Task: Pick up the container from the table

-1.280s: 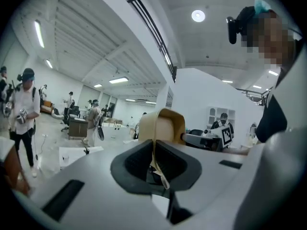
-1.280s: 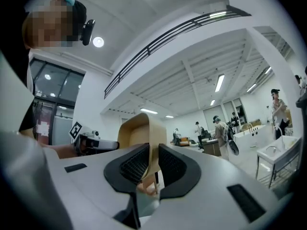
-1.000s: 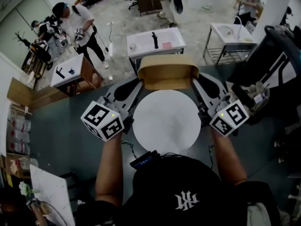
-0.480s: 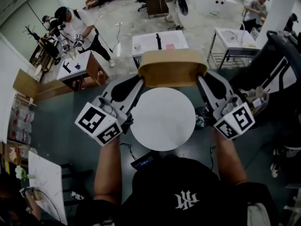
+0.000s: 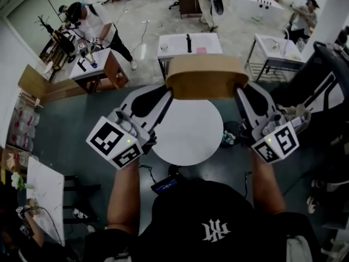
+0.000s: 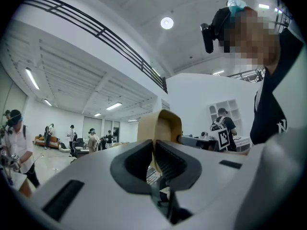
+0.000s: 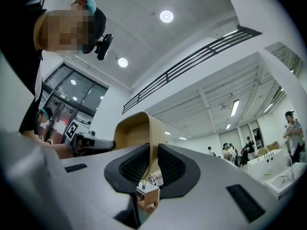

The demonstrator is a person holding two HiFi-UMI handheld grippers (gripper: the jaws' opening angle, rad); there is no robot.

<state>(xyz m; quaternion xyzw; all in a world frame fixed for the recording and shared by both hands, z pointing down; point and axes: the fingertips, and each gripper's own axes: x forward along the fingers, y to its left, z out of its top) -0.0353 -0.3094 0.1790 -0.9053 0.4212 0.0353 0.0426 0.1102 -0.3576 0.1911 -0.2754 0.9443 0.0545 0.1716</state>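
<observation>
Container [image 5: 206,78] at centre, spanning from the left gripper [image 5: 165,96] at its left end to the right gripper [image 5: 240,93] at its right end; in each gripper view an end wall stands between the jaws. Below it and nearer the person, the round table [image 5: 185,141]. Just right of that table's edge, a small object [image 5: 228,139], possibly on the floor. Behind the container, a desk [image 5: 172,47]; right of the desk, a basin stand [image 5: 283,49].
</observation>
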